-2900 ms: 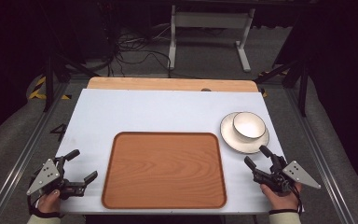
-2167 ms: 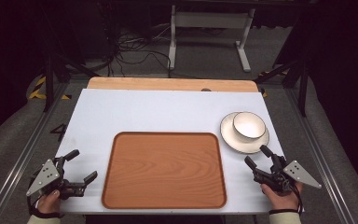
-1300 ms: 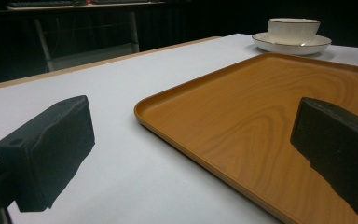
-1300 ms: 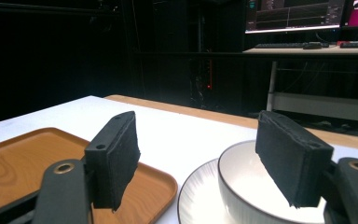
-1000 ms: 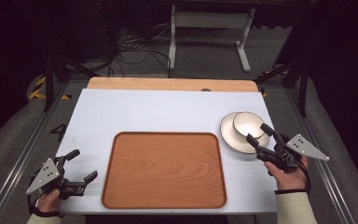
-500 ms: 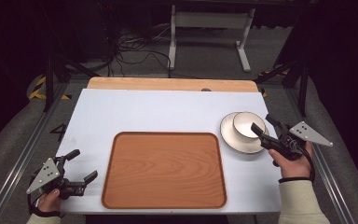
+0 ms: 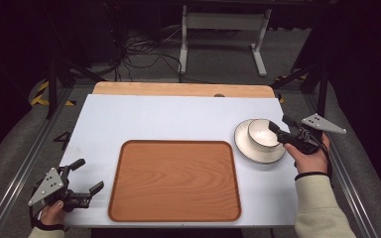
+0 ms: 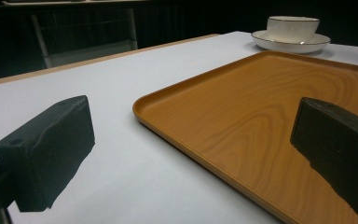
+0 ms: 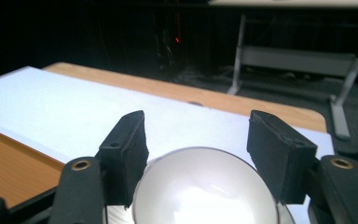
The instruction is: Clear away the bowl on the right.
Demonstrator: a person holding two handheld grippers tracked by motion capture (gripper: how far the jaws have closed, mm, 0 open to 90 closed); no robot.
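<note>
The right gripper (image 7: 278,127) hangs over the near-right side of the cup (image 7: 262,135), with its 2 jaws spread wide and nothing between them. In the right gripper view the 2 black pads (image 9: 129,148) stand on either side of the round white bowl of the cup (image 9: 205,191), and the opening is a little wider than the cup, so I judge that the step in hand is to take the cup by its rim or wall.

To do this well, the gripper should go lower until the pads are beside the wall and not above it, then close slowly and evenly. The cup is smooth and glazed, so a grip too high on the rim may slip, and a push from 1 side may slide it on the saucer (image 7: 248,148).

The cup stands upright in the middle of the saucer, on the right part of the white table (image 7: 168,119), just beside the far-right corner of the wooden tray (image 7: 174,181). The tray is empty.

The left gripper (image 7: 74,183) rests low at the near-left corner of the table, its jaws also wide apart and holding nothing, near the left edge of the tray and well apart from the cup
</note>
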